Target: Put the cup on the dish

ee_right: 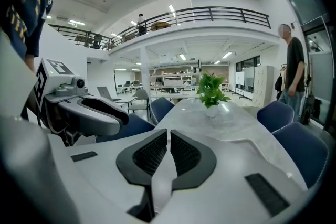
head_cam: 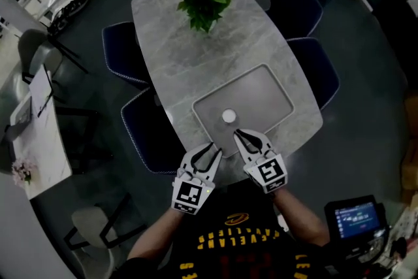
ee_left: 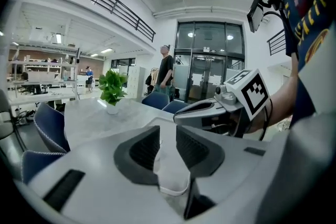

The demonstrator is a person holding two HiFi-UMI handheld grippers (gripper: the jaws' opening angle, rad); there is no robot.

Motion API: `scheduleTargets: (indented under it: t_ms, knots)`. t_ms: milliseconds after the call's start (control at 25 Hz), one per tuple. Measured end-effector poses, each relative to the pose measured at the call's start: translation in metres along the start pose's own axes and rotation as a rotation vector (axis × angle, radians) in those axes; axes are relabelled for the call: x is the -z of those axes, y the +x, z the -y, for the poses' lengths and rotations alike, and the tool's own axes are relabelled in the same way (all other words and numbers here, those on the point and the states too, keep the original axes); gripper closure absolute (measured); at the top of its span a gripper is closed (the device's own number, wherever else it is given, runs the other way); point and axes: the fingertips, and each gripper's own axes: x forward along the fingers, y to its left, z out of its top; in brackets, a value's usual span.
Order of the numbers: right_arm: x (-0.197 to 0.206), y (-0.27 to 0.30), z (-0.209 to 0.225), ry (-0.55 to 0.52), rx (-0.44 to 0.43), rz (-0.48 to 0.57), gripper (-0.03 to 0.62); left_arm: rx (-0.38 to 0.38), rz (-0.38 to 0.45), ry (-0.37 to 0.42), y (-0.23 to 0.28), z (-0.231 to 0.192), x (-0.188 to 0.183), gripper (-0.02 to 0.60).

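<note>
A small white cup [head_cam: 228,116] stands on the grey rectangular dish [head_cam: 264,85] near the table's front edge. My left gripper [head_cam: 214,151] is just short of the dish's near corner, left of the cup and apart from it. In the left gripper view its jaws [ee_left: 168,135] stand a little apart with nothing gripped. My right gripper [head_cam: 238,134] is over the dish's near rim, its tips close below the cup. Only a thin slit shows between its jaws [ee_right: 168,135], and nothing is between them. Each gripper shows in the other's view, the right gripper [ee_left: 181,117] and the left gripper [ee_right: 122,114].
A potted green plant [head_cam: 206,2] stands at the far end of the marble table [head_cam: 176,55]. Dark blue chairs [head_cam: 124,52] line both long sides. A person [ee_left: 166,71] stands beyond the table. A small lit screen [head_cam: 356,219] is at my lower right.
</note>
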Motion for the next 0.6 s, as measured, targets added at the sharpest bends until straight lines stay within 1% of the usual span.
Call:
scheduleTargets:
  t_ms: [120,200,360,600]
  knots:
    - [-0.013,-0.006,-0.010,0.028,0.004,0.040,0.586,0.017,0.044,0.004,-0.013,0.002,-0.016,0.522]
    - [-0.023,-0.012,-0.021,0.044,0.003,0.069,0.586,0.035,0.063,0.000,-0.023,0.005,-0.021,0.545]
    - [-0.046,-0.027,-0.039,0.040,0.030,0.118,0.586,0.063,0.080,-0.036,-0.040,0.009,-0.029,0.548]
    - [-0.074,-0.044,-0.046,0.044,0.080,0.211,0.586,0.073,0.087,-0.024,-0.056,0.010,-0.041,0.548]
